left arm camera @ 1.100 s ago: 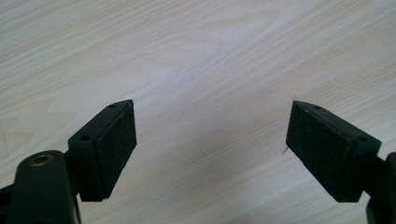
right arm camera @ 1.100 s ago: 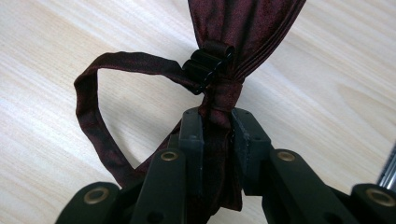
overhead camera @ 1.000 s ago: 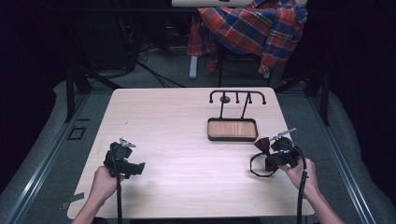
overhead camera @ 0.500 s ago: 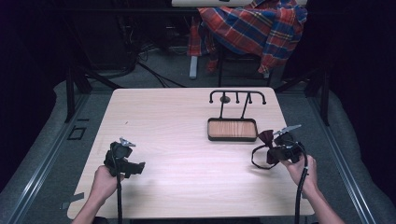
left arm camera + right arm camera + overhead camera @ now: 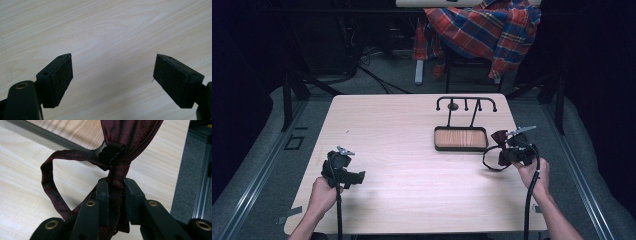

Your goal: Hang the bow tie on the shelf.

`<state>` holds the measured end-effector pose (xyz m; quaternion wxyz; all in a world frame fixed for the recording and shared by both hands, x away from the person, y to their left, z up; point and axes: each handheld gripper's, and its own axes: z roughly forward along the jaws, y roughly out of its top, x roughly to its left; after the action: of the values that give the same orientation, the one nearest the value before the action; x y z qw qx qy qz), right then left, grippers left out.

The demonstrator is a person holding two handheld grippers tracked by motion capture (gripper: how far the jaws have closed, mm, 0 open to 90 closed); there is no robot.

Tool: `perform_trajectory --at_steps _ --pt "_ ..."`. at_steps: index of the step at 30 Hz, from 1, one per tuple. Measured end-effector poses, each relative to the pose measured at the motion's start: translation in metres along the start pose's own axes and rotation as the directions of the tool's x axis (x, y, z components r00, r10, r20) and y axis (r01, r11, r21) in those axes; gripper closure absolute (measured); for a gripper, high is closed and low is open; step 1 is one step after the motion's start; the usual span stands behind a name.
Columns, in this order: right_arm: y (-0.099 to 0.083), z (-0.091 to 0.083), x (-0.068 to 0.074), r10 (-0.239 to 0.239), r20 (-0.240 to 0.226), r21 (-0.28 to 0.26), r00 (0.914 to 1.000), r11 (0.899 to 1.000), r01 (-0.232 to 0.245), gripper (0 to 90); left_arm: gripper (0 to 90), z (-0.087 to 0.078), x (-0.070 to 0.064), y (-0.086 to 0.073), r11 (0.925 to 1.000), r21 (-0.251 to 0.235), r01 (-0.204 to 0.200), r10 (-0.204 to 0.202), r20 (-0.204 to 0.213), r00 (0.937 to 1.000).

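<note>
**Kid:** Bow tie (image 5: 130,135), where is it right now?

**Helper:** It is in the right gripper (image 5: 116,187). The jaws are squeezed tight on the knot in the middle. The dark red wing fans out above the jaws, and the thin strap (image 5: 50,185) loops out to one side.

**Kid:** Where is that on the table (image 5: 412,125)?

**Helper:** Near the right edge, up off the wood. In the high view the bow tie (image 5: 500,138) sits just beside the tray (image 5: 460,138), at its right end.

**Kid:** What is that black thing behind the tray?

**Helper:** A rack (image 5: 466,101) with little hooks. It stands up from the tray, closer to the far edge.

**Kid:** And the other hand?

**Helper:** The left gripper (image 5: 112,75) is near the front left corner. Its jaws are wide apart with nothing in them, just bare wood below.

**Kid:** So what step is this?

**Helper:** I think it is the carrying step. The tie is picked up and not yet put down.

**Kid:** What comes next?

**Helper:** My guess is it goes to the rack or the tray. The strap dangles, so it could catch. The move must be slow, with the grip kept tight until the tie rests.
</note>
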<state>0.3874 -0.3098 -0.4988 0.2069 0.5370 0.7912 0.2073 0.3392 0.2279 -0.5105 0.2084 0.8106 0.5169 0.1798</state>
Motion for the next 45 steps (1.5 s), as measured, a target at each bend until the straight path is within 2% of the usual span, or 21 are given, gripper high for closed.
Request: perform_trajectory --at_steps 3,8,12,15,18,21,23,28,32,35,38,41,45 --pt "0.002 -0.001 -0.002 0.009 0.009 -0.008 0.9999 1.000 -0.009 75.6 16.3 -0.003 -0.001 -0.001 0.9999 -0.013 -0.001 0.001 -0.001 1.0000" --pt "0.004 -0.001 -0.006 0.025 0.006 -0.025 0.9997 0.999 -0.025 75.6 16.2 -0.002 0.002 -0.003 0.9998 -0.004 0.019 -0.019 -0.001 0.9998" --pt "0.006 0.000 -0.007 0.029 0.015 -0.030 0.9995 0.999 -0.029 75.6 16.3 0.000 0.002 0.000 0.9999 0.003 0.014 -0.014 -0.003 0.9999" --pt "0.011 -0.002 -0.009 0.037 0.019 -0.049 0.9992 0.998 -0.036 75.6 16.3 -0.001 -0.001 -0.001 1.0000 0.003 0.007 -0.007 0.004 1.0000" --pt "0.015 -0.003 -0.012 0.063 0.008 -0.076 0.9980 0.995 -0.062 75.6 16.2 -0.002 0.002 -0.004 0.9996 -0.001 0.027 -0.027 0.000 0.9996" --pt "0.019 -0.002 -0.014 0.067 0.008 -0.082 0.9977 0.994 -0.066 75.6 16.4 0.000 0.004 -0.002 0.9993 0.000 0.037 -0.037 -0.004 0.9993" --pt "0.021 -0.003 -0.014 0.068 0.009 -0.091 0.9976 0.994 -0.067 75.6 16.3 0.000 0.003 -0.001 0.9996 0.005 0.029 -0.029 0.003 0.9996" --pt "0.024 -0.009 -0.016 0.084 0.006 -0.124 0.9965 0.989 -0.083 75.6 16.3 0.000 0.001 -0.003 0.9999 0.002 0.016 -0.016 0.001 0.9999" --pt "0.027 -0.010 -0.018 0.089 0.010 -0.144 0.9960 0.986 -0.086 75.6 16.3 0.002 0.004 -0.003 0.9994 0.001 0.034 -0.034 -0.015 0.9993" --pt "0.029 -0.011 -0.020 0.093 0.009 -0.151 0.9956 0.984 -0.091 75.6 16.3 0.001 0.003 -0.003 0.9996 0.002 0.028 -0.028 -0.018 0.9994" --pt "0.030 -0.014 -0.023 0.102 0.006 -0.178 0.9948 0.979 -0.099 75.6 16.2 0.000 0.001 -0.004 0.9998 -0.001 0.018 -0.018 -0.019 0.9997" --pt "0.030 -0.016 -0.025 0.115 -0.008 -0.203 0.9933 0.973 -0.114 75.6 16.2 0.002 0.002 -0.004 0.9996 0.008 0.027 -0.026 -0.028 0.9992" --pt "0.029 -0.017 -0.027 0.123 -0.020 -0.200 0.9922 0.972 -0.124 75.6 16.3 0.002 0.002 -0.003 0.9996 0.010 0.025 -0.025 -0.031 0.9992"
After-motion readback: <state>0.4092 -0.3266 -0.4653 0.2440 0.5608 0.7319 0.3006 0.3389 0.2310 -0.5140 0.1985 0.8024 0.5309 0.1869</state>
